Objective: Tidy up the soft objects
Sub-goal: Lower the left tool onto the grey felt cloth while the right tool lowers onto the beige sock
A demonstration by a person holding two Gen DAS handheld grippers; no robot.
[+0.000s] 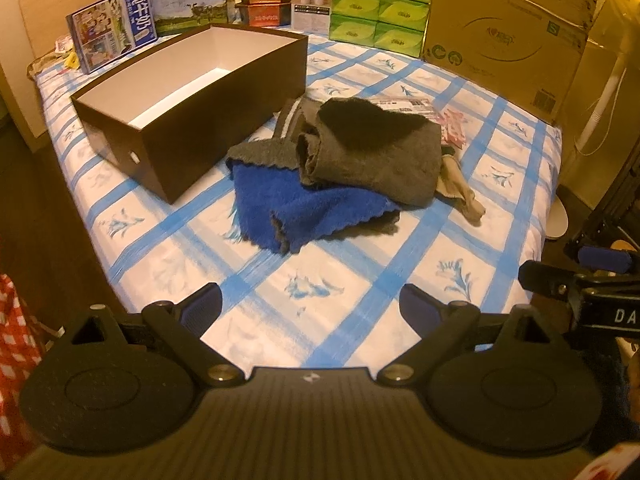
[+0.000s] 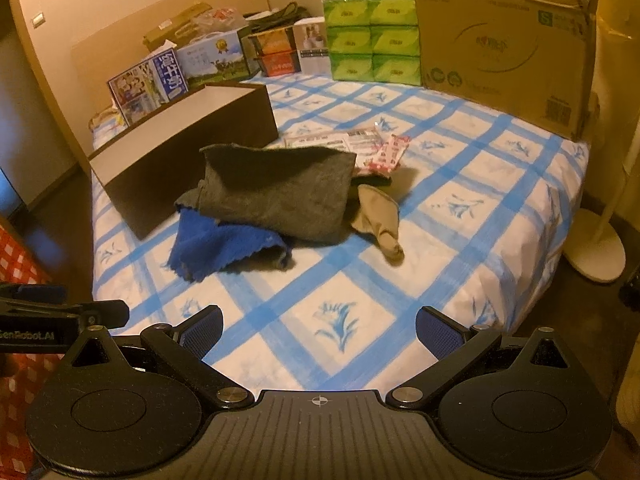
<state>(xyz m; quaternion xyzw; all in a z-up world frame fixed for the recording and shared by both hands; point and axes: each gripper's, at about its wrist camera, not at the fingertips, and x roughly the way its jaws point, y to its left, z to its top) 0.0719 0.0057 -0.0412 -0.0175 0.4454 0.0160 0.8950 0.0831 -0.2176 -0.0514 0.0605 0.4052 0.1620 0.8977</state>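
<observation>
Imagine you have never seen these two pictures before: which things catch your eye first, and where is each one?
The heap of cloths in the middle of the blue-checked bedsheet stands out first: a grey cloth lying over a bright blue towel. Just left of it sits an open dark box with a white inside. Along the far edge, green tissue packs are stacked beside a big cardboard carton.

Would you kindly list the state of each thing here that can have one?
Dark box: open, nothing visible inside.
Grey cloth: loosely folded, atop the blue cloth.
Blue cloth: crumpled, partly covered.
Beige sock: limp on the bed.
Left gripper: open.
Right gripper: open.
</observation>
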